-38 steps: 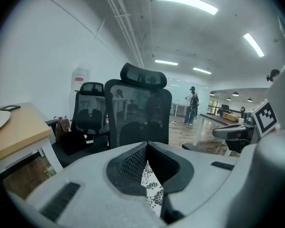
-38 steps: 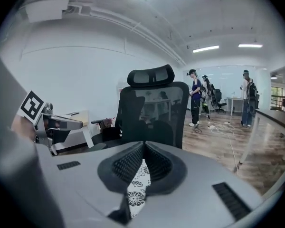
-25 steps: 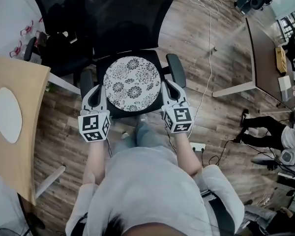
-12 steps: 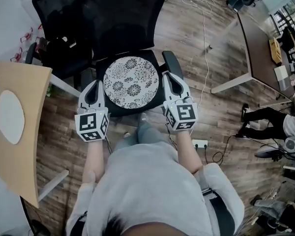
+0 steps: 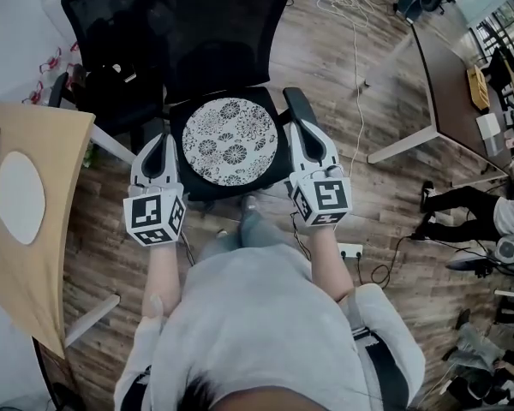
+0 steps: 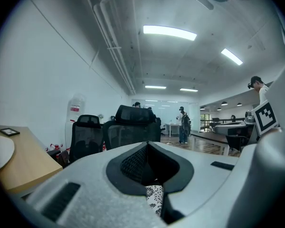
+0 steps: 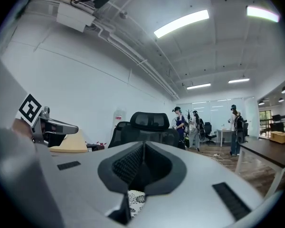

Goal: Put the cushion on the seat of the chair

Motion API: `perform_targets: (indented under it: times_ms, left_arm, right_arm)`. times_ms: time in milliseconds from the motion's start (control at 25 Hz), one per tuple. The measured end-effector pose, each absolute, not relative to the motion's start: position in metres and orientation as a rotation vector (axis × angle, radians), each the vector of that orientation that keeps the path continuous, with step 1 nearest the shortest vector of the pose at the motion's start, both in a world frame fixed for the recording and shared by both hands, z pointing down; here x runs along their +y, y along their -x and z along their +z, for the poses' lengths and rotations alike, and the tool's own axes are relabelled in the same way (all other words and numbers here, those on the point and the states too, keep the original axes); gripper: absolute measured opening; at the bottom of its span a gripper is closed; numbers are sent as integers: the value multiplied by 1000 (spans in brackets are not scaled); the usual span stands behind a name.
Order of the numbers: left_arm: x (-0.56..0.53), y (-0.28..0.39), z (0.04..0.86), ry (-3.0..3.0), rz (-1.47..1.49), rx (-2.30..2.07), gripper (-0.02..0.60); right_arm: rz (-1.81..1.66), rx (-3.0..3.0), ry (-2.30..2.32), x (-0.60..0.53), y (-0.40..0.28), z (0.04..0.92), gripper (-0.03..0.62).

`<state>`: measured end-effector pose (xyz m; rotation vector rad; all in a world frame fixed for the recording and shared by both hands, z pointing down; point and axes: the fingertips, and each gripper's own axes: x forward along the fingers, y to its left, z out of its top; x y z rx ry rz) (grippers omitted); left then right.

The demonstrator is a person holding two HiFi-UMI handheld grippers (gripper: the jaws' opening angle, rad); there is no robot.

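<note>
Head view looks down, 2 gripper views level, sharing chair [image 5: 214, 32].

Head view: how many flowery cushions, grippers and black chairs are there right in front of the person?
Flowery cushion: 1
Grippers: 2, the left gripper and the right gripper
Black chairs: 2, the chair under the cushion and the chair beside it
Total: 5

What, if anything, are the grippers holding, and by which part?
Nothing. The left gripper and right gripper are shut and empty, flanking the cushion, which lies on the chair seat.
</note>
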<state>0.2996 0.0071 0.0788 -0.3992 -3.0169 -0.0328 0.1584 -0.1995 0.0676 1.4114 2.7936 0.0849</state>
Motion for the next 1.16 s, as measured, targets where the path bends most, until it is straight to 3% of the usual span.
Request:
perform_targets:
  times_ms: [1160]
  left_arm:
    - [17, -308, 63, 402, -104, -3086, 11]
  right_arm:
    - [74, 2741, -1350, -200, -169, 41, 18]
